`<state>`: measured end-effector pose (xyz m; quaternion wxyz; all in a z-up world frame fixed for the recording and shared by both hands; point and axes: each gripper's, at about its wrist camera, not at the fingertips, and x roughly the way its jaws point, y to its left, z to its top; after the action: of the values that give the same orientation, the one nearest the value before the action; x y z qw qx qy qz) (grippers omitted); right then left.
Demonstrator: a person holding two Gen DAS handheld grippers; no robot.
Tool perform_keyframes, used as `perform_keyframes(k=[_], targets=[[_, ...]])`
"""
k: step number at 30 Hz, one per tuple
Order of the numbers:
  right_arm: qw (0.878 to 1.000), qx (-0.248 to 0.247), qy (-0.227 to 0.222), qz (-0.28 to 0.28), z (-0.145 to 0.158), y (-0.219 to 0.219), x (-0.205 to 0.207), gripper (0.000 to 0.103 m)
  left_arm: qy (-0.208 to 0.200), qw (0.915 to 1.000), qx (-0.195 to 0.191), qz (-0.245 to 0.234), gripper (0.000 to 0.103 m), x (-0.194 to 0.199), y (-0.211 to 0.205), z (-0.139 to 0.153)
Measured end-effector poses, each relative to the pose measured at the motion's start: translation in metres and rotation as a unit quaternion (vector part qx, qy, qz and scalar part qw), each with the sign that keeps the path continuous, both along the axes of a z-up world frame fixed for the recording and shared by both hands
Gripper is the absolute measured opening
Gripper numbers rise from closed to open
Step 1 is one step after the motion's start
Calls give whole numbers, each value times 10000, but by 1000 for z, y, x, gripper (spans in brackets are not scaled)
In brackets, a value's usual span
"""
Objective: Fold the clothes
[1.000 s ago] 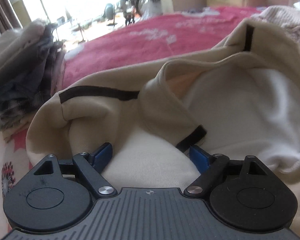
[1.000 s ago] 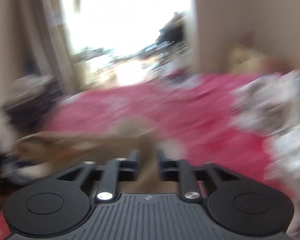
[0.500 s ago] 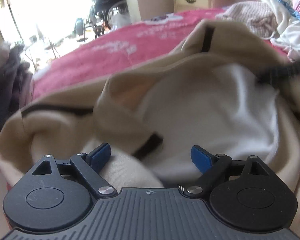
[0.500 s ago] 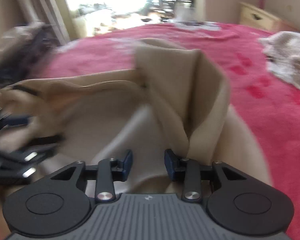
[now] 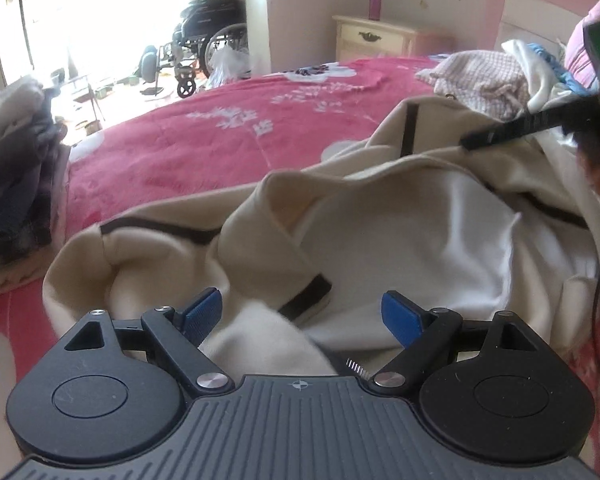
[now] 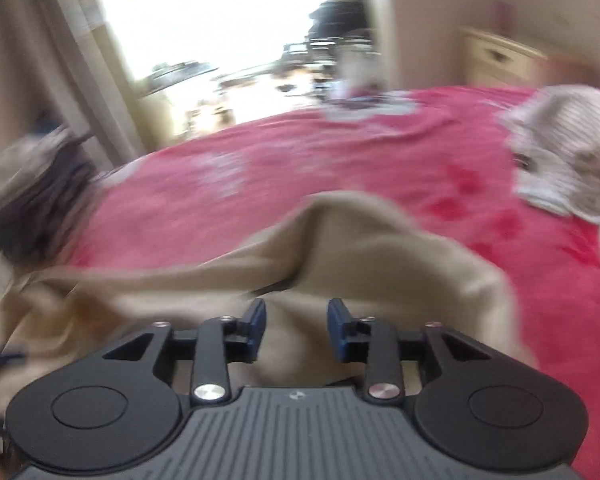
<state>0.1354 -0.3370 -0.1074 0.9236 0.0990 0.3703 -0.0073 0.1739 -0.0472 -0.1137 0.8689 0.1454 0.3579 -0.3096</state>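
Left wrist: cream garment point(image 5: 400, 232) rumpled, dark-trimmed, white lining up.

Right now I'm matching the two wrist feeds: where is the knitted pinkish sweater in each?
Left wrist: knitted sweater at upper right, beyond the beige garment.
Right wrist: same sweater, blurred, at the right edge.
Shared landmark: cream nightstand behind the red bedspread.

A cream garment point(image 5: 400, 232) with dark trim strips lies rumpled on the red bedspread point(image 5: 220, 136), directly ahead of the left gripper point(image 5: 302, 312), its white lining turned up. A fold rises between that gripper's spread fingers. In the blurred right view, it humps up, seemingly loose.
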Motion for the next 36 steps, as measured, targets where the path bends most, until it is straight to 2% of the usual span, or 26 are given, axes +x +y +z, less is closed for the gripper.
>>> perform_keyframes(k=[3, 8, 10, 13, 15, 17, 19, 21, 23, 24, 25, 29, 33, 36], targets=[[9994, -341, -66, -30, -10, 13, 6, 51, -37, 9999, 131, 96, 89, 13, -14, 3], [9957, -899, -173, -126, -27, 34, 18, 51, 40, 9968, 195, 770, 90, 49, -39, -1], [9933, -1122, -216, -164, -34, 43, 22, 50, 94, 9950, 340, 936, 90, 65, -48, -10], [9887, -1455, -280, -220, -44, 55, 29, 46, 235, 9887, 812, 1235, 78, 88, -57, -30], [9869, -1531, -320, -389, -50, 57, 29, 44, 372, 9844, 916, 1458, 62, 97, -51, -37], [9875, -1371, -371, -677, -54, 49, 21, 41, 440, 9837, 623, 1629, 54, 99, -37, -34], [9878, -1232, -481, -826, -52, 43, 13, 40, 389, 9834, 374, 1733, 52, 98, -27, -29], [9861, -1242, -727, -834, -46, 44, 7, 39, 349, 9846, 421, 1663, 47, 96, -27, -30], [9827, -1296, -1005, -863, -39, 47, 4, 39, 330, 9851, 484, 1617, 24, 95, -30, -31], [9823, -1247, -1091, -872, -36, 48, 5, 39, 297, 9851, 421, 1640, 16, 95, -31, -27], [9821, -1187, -1171, -877, -33, 48, 5, 39, 255, 9852, 347, 1658, 13, 95, -32, -23], [9834, -813, -1344, -913, -28, 44, 12, 39, -214, 9871, -176, 1574, 10, 79, -27, 11], [9793, -465, -1497, -1280, -29, 30, 15, 39, -600, 9875, -390, 1406, 10, 61, -25, 40], [9747, -886, -1512, -1384, -32, 32, 17, 39, -814, 9880, -301, 1274, 10, 50, -29, 49]])
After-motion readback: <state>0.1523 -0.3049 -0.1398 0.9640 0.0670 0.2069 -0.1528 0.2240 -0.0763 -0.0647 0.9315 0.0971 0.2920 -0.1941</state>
